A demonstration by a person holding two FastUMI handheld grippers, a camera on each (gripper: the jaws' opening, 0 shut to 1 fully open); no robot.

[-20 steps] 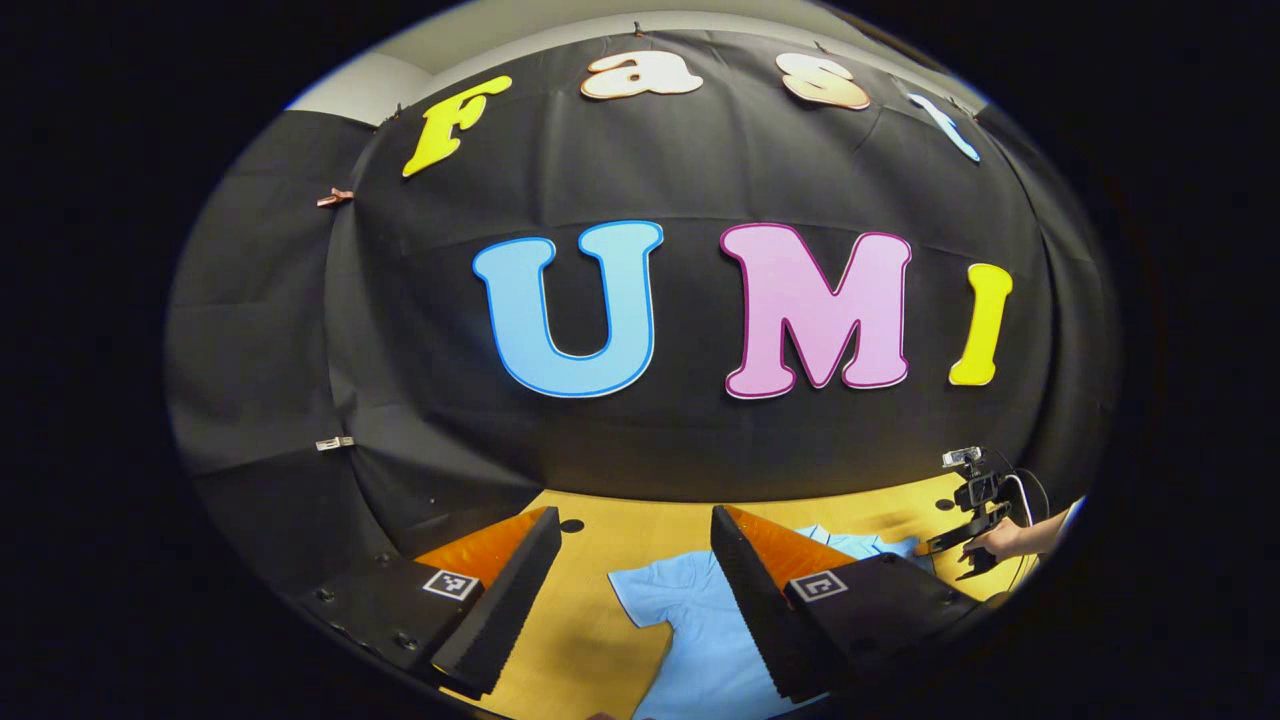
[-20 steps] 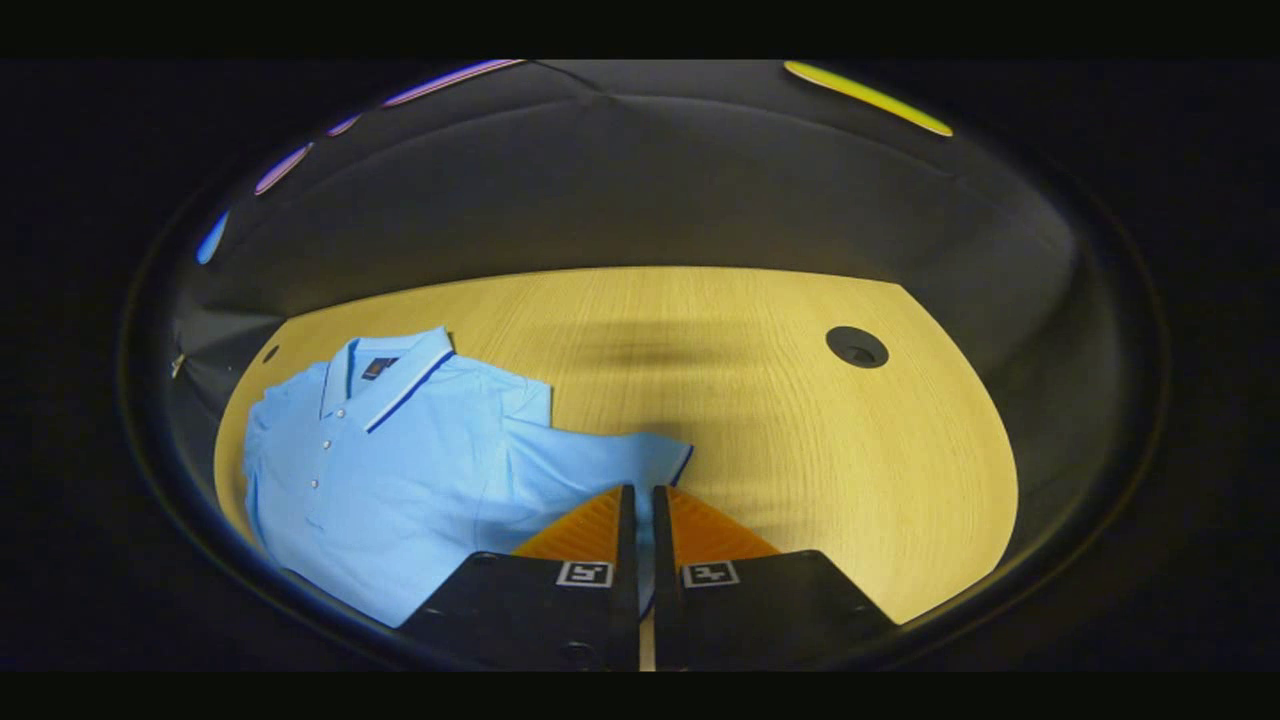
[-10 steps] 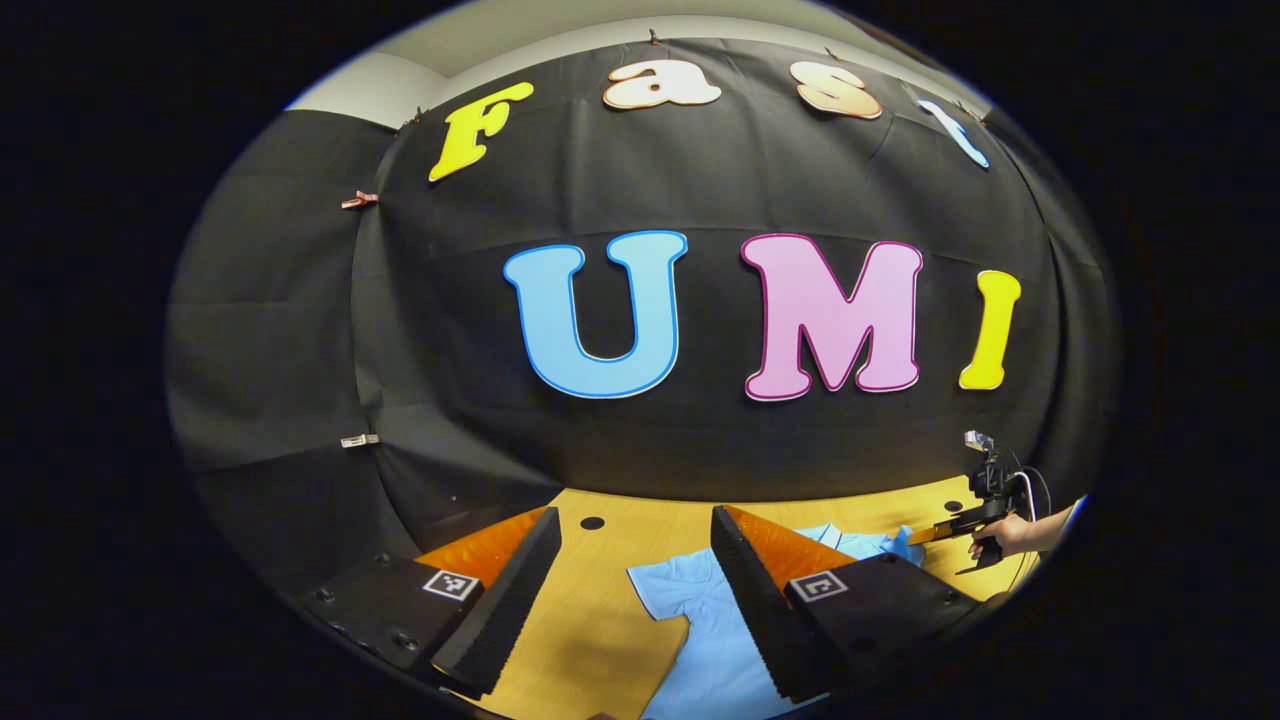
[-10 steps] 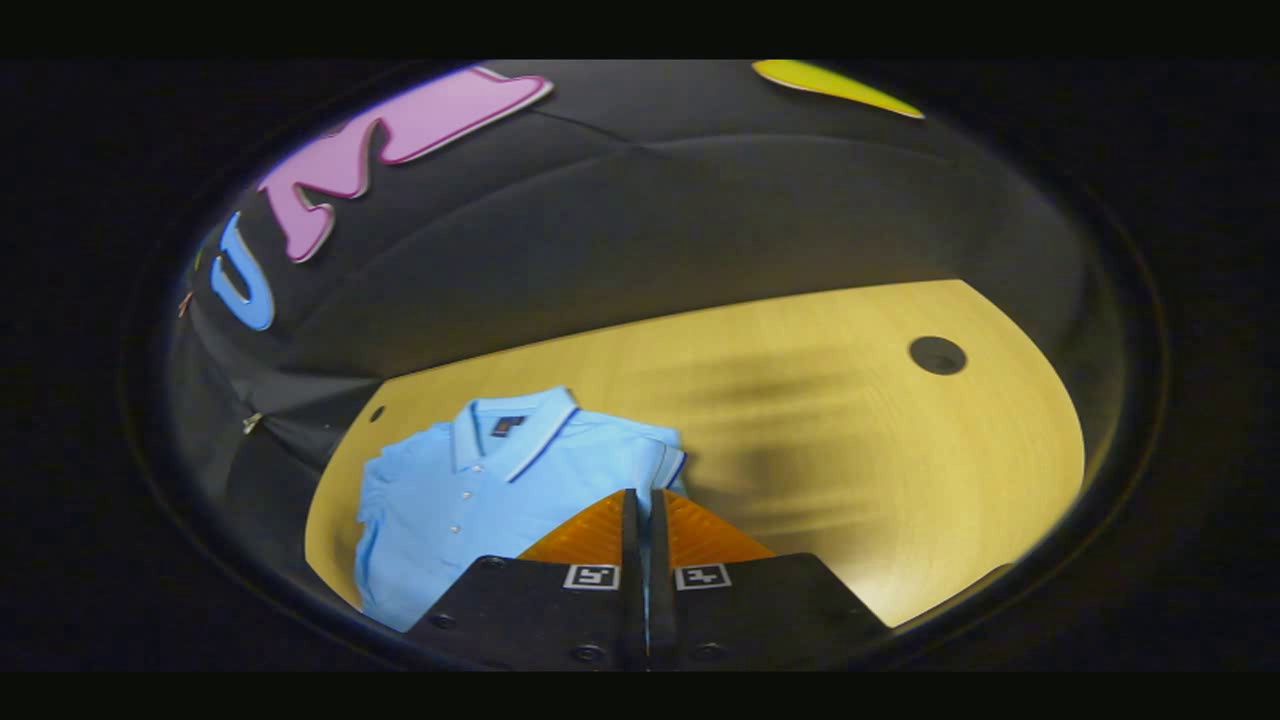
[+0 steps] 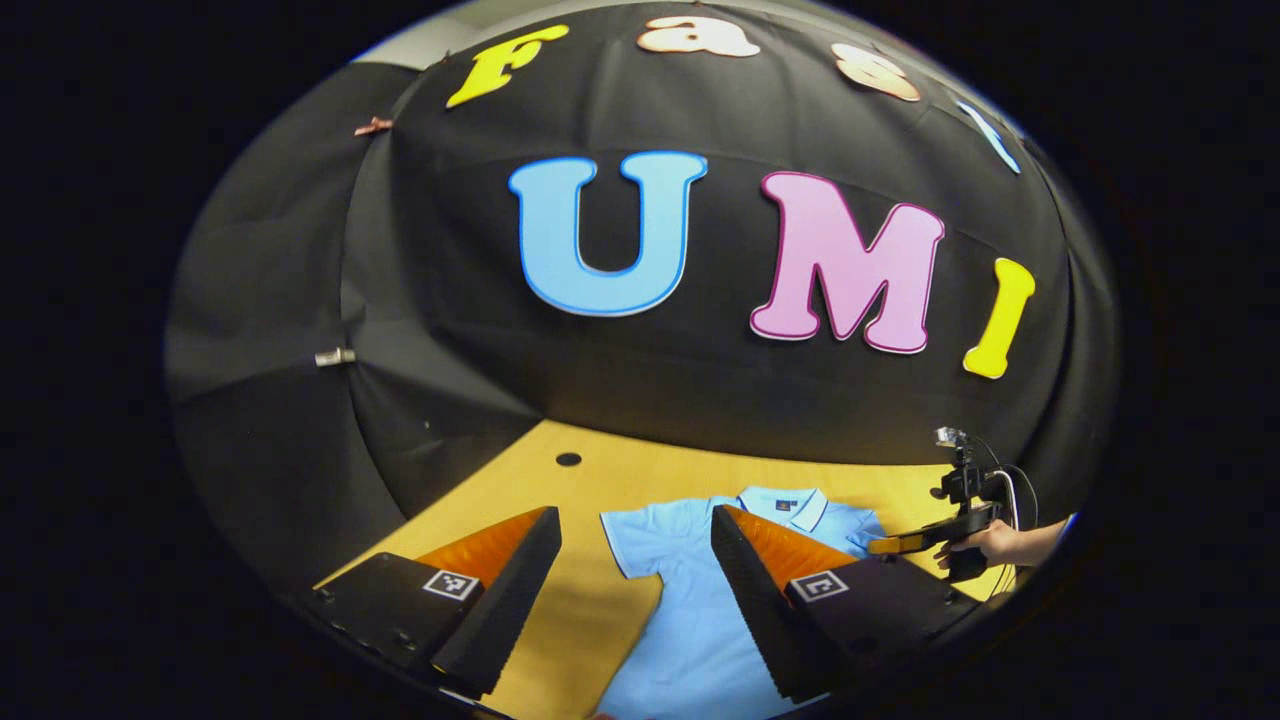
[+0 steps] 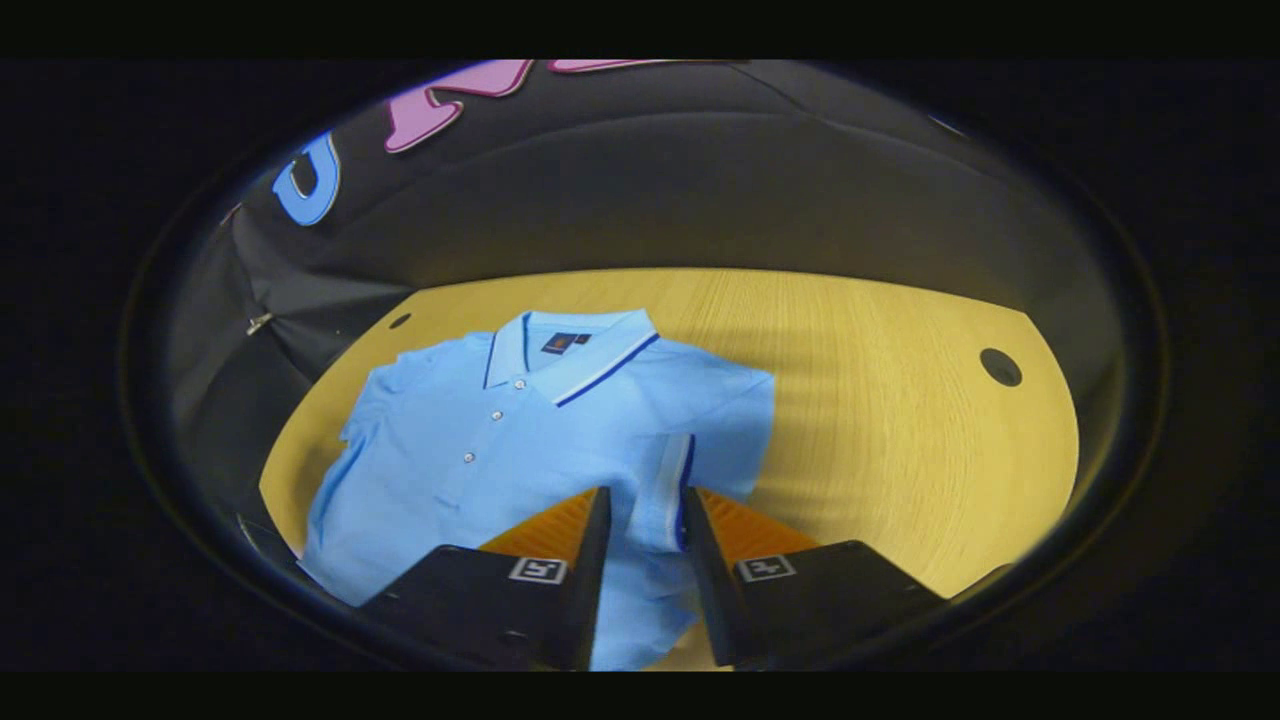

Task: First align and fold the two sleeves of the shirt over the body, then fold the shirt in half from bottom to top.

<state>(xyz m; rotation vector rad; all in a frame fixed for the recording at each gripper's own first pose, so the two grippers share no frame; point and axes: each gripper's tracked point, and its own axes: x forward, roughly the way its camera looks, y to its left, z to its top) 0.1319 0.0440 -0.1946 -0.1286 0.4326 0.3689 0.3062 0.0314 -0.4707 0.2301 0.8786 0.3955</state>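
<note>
Right gripper (image 6: 640,510) | your jaws just parted, narrow, releasing sleeve (image 6: 668,490) onto light-blue cotton polo shirt (image 6: 480,450) | left gripper (image 5: 630,570) wide, empty; other sleeve pending.

One second ago the right gripper (image 6: 640,500) had its fingers pressed together on the sleeve (image 6: 668,490) of the shirt (image 6: 520,430). Now its fingers stand apart, and the sleeve lies folded over the shirt body between them. In the left gripper view, the left gripper (image 5: 636,520) has tilted down, so more of the table (image 5: 600,480) and the collar (image 5: 790,505) appear ahead of it.
</note>
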